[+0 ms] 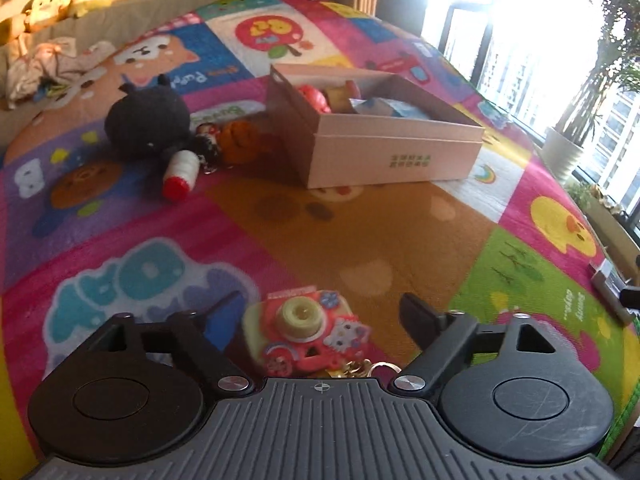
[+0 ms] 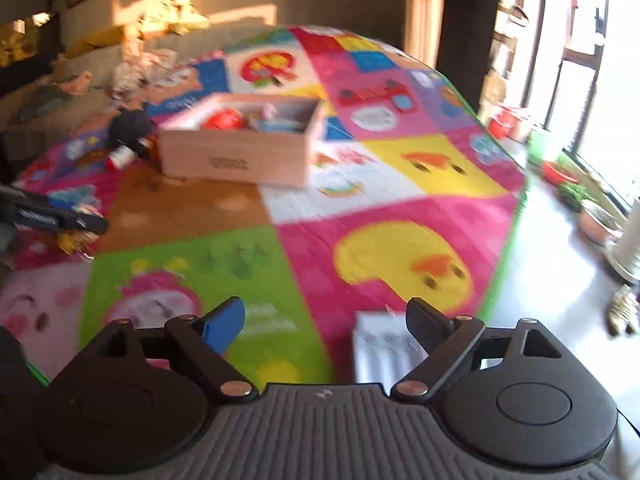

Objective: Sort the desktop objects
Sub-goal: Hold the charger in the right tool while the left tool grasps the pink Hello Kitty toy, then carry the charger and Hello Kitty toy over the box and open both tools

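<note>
In the left wrist view my left gripper is open, its fingers on either side of a pink toy camera with a keyring, lying on the colourful play mat. Farther off stands an open cardboard box holding a red toy and other items. Left of it lie a black plush toy, a white bottle with a red cap and an orange toy. In the right wrist view my right gripper is open and empty above the mat, near a white packet. The box shows there too.
The mat's green edge meets a pale floor with bowls and pots on the right. My left gripper shows at the left edge of the right wrist view. Cloth and soft toys lie at the far left.
</note>
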The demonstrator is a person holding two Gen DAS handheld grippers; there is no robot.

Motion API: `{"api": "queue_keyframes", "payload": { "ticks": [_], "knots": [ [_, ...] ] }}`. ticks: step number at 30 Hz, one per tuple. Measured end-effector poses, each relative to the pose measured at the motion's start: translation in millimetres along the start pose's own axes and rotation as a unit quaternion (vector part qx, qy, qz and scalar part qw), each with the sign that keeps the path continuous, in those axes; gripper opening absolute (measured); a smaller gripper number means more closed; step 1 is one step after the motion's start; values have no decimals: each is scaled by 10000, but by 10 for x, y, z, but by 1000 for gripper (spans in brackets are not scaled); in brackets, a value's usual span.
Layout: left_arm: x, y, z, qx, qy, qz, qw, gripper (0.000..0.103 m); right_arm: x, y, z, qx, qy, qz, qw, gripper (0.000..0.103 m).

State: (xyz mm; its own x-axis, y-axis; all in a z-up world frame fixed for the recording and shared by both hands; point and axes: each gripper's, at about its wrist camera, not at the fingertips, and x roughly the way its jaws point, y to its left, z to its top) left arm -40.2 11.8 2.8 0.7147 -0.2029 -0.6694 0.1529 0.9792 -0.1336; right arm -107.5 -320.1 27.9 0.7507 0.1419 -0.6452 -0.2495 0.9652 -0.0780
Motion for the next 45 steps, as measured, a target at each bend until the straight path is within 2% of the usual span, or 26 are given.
{"api": "queue_keyframes", "payload": {
  "ticks": [4, 6, 8, 9, 14, 16, 17, 18, 19, 22, 25, 29, 33, 34, 37, 39, 42, 45],
  "knots": [
    [-29, -16, -10, 36, 10, -27, 10000, 94, 197, -195, -110, 491, 280, -434, 9975, 88],
    [-67, -16, -16, 53, 4, -37, 10000, 95, 296, -307, -138, 850, 441, -507, 9941, 77],
    [-86, -18, -20, 100, 5, -3, 9999, 96, 348, -347, -139, 1005, 563, -398, 9925, 55],
    [-85, -23, -23, 136, 13, 32, 9999, 96, 351, -318, -118, 921, 553, -382, 9935, 49],
    [12, -66, -10, 277, 67, 267, 9992, 95, 390, -1, -26, 431, 648, 251, 9967, 48],
    [31, -91, 5, 372, 50, 328, 9988, 88, 398, 165, 29, 289, 659, 593, 9956, 48],
    [28, -101, 8, 429, 42, 335, 9985, 76, 399, 243, 64, 219, 661, 779, 9945, 48],
    [16, -116, 15, 511, 32, 344, 9981, 69, 395, 315, 109, 140, 649, 928, 9935, 48],
    [0, -125, 21, 556, 20, 323, 9979, 69, 381, 365, 154, 54, 608, 1041, 9927, 48],
    [-113, -156, 91, 564, -155, 153, 9982, 69, 259, 449, 363, -168, 251, 1109, 9934, 48],
    [-349, -212, 373, 651, -727, -77, 9952, 69, 56, 414, 684, -146, -404, 1012, 9939, 48],
    [-654, -311, 974, 886, -1863, -156, 9784, 69, -207, 326, 1202, -195, -1385, 812, 9868, 48],
    [-532, -409, 1370, 1034, -2377, -142, 9657, 69, -235, 321, 1631, -336, -2021, 762, 9758, 48],
    [-447, -431, 1430, 1047, -2388, -131, 9653, 69, -180, 332, 1730, -356, -2092, 735, 9745, 48],
    [-118, -378, 1572, 776, -2140, -260, 9734, 69, 67, 360, 1984, -262, -2036, 853, 9750, 48],
    [88, -280, 1580, 515, -1857, -363, 9806, 78, 284, 420, 2142, -248, -1936, 918, 9765, 48],
    [225, -96, 1418, 237, -1538, -389, 9871, 86, 645, 532, 2336, -153, -1768, 1013, 9789, 48],
    [199, 89, 1142, 162, -1349, -252, 9904, 93, 1006, 605, 2444, -19, -1597, 1065, 9814, 51]
  ]
}}
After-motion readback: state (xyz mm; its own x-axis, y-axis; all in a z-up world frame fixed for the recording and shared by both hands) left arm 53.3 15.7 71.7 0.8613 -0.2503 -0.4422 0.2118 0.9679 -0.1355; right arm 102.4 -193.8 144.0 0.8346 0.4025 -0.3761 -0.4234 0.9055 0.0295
